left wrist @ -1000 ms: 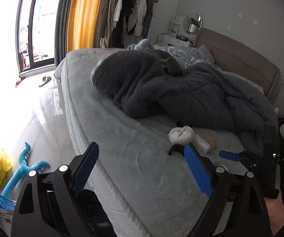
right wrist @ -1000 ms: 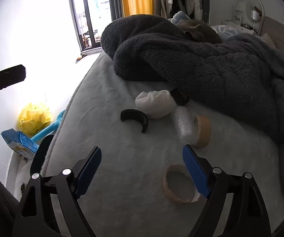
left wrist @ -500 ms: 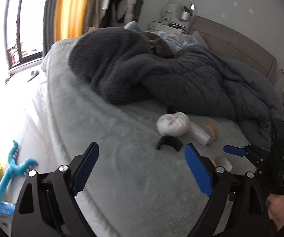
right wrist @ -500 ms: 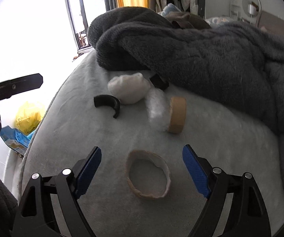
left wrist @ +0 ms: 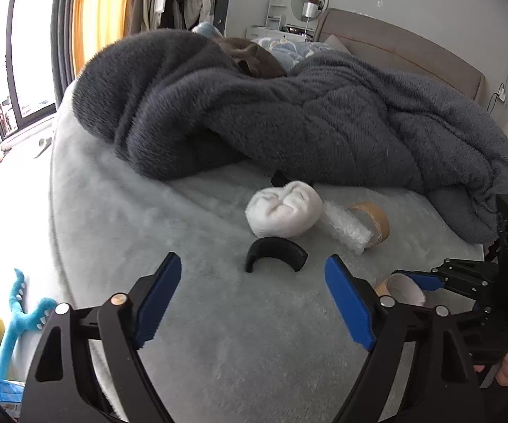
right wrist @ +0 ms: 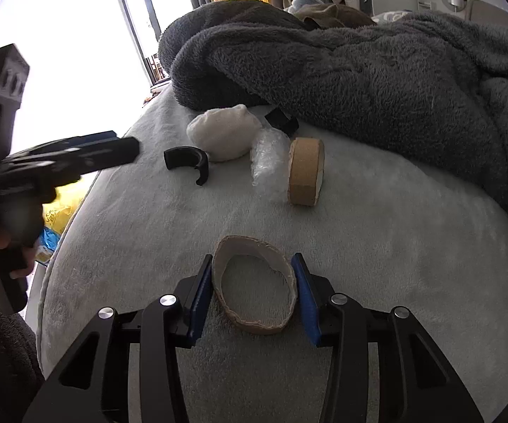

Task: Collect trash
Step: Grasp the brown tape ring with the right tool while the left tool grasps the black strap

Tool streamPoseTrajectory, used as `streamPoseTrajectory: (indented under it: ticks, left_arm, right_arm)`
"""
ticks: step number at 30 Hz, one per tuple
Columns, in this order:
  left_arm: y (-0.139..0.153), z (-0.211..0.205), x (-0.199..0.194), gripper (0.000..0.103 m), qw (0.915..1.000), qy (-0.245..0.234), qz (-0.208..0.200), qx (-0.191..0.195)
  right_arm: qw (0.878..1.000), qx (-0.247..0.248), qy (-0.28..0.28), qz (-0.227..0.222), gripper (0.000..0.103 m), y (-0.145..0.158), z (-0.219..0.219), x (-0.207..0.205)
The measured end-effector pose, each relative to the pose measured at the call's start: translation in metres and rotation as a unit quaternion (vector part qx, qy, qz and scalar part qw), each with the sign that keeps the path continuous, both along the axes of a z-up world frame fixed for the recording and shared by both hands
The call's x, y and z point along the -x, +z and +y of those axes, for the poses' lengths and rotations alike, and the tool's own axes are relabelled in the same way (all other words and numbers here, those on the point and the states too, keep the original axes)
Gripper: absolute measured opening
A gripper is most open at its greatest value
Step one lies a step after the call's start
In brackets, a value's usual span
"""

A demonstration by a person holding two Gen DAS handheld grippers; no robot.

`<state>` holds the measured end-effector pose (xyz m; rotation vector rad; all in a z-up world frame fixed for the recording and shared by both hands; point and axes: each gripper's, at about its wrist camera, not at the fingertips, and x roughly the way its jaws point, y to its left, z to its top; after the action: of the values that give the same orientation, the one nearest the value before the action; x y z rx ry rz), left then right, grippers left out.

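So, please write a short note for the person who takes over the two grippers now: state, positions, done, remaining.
Right gripper: jaws just closing around the empty cardboard ring, pads at its sides; ring not lifted.
Left gripper: open, empty, jaws narrowing a little, aimed at the black curved piece.
On the bed: white wad, bubble wrap, tape roll.
Done: nothing collected. Left: everything.

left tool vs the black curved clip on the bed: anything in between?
Nothing. In the left wrist view only bare grey bedcover separates the open left tool from the black curved clip; the white wad lies beyond the clip.
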<state>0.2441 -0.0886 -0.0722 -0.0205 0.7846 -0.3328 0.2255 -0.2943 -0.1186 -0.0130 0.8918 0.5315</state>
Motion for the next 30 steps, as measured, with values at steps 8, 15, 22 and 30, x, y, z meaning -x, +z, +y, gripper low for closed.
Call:
streamPoseTrajectory:
  ticks: [8, 15, 22, 30]
  left_arm:
    - [-0.019, -0.017, -0.01, 0.075, 0.9997, -0.012, 0.017, -0.01]
    - [-0.028, -0.03, -0.019, 0.068, 0.9995, -0.015, 0.023, -0.016]
    - [-0.036, -0.039, -0.029, 0.058, 0.9991, -0.008, 0.032, -0.026]
    - [-0.033, -0.041, -0.028, 0.051, 0.999, -0.01, 0.027, -0.033]
  right_arm:
    - [0.999, -0.036, -0.022, -0.006, 0.044, 0.009, -0.016, -0.002]
    - [0.997, -0.062, -0.041, -0.01, 0.044, 0.015, -0.034, -0.004]
    - [0.996, -0.08, -0.049, -0.005, 0.044, 0.018, -0.048, -0.001]
    - [0.994, -0.093, -0.057, -0.005, 0.044, 0.026, -0.055, 0.001]
